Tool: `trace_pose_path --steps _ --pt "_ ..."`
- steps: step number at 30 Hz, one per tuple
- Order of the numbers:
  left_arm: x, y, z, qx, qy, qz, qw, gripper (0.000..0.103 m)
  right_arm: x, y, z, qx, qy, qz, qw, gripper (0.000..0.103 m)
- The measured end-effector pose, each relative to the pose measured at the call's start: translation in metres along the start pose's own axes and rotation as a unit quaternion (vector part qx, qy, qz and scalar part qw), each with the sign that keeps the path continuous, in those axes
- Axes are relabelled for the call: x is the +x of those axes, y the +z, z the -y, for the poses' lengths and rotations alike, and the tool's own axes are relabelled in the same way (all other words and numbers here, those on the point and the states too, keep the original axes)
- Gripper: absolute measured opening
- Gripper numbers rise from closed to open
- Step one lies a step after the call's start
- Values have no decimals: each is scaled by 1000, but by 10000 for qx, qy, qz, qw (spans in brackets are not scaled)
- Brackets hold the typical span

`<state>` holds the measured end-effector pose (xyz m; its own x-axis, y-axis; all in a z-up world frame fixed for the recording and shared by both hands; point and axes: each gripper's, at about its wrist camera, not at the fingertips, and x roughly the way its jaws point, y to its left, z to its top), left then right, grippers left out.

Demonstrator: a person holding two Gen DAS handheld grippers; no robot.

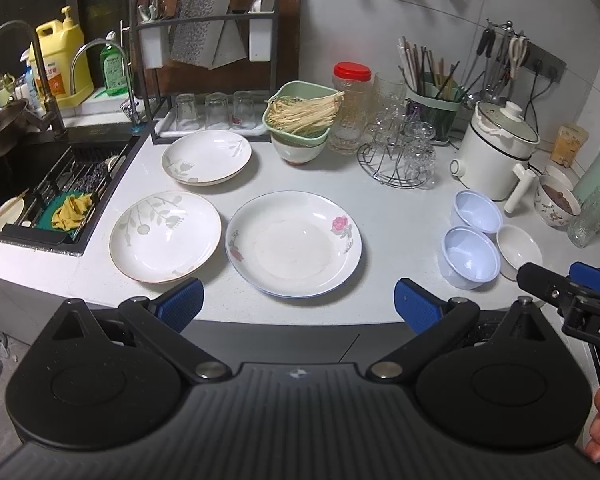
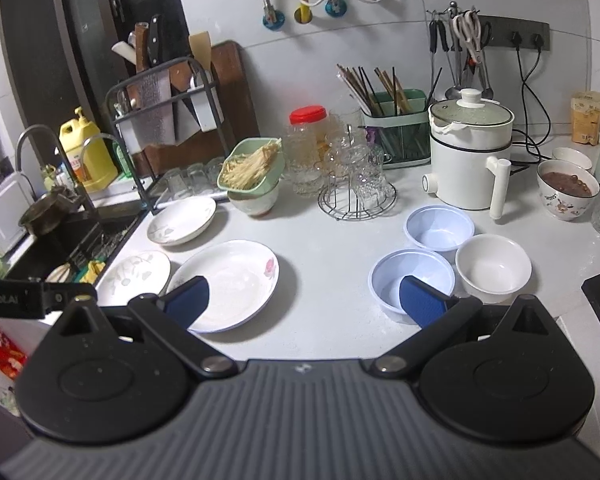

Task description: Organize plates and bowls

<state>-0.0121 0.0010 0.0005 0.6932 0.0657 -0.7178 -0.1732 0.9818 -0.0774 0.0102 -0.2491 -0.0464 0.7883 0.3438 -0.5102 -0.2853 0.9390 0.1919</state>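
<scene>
Three white plates lie on the white counter: a rose-patterned plate (image 1: 294,242) (image 2: 230,284) in front, a leaf-patterned plate (image 1: 165,236) (image 2: 134,272) left of it, and another leaf plate (image 1: 207,156) (image 2: 181,220) behind. To the right stand two pale blue bowls (image 1: 470,256) (image 2: 412,280), (image 1: 478,210) (image 2: 439,226) and a small white bowl (image 1: 519,250) (image 2: 493,268). My left gripper (image 1: 298,306) hangs open at the counter's front edge, before the rose plate, holding nothing. My right gripper (image 2: 306,300) is open and empty, above the counter between the rose plate and the near blue bowl.
A sink (image 1: 40,188) lies at the left. Behind the plates are a rack of glasses (image 1: 216,114), a green basket of noodles on a bowl (image 1: 300,116), a glass jar (image 1: 350,108), a wire glass stand (image 1: 400,152), a white electric pot (image 1: 496,148) and a filled bowl (image 2: 568,192).
</scene>
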Motion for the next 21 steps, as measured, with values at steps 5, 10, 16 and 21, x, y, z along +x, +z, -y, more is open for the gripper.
trace_pose_path --steps 5,10,16,21 --pt "6 4 -3 5 -69 -38 10000 103 4 5 -2 55 137 -82 9999 103" --pt "19 12 -15 -70 -56 -151 9998 103 13 1 -12 106 168 -178 9996 103" --pt "38 20 -30 21 -83 -255 9996 103 25 -3 -25 122 218 -349 9991 103" --pt "46 24 -45 5 -187 -293 9994 103 34 -5 -39 192 150 -390 9989 103"
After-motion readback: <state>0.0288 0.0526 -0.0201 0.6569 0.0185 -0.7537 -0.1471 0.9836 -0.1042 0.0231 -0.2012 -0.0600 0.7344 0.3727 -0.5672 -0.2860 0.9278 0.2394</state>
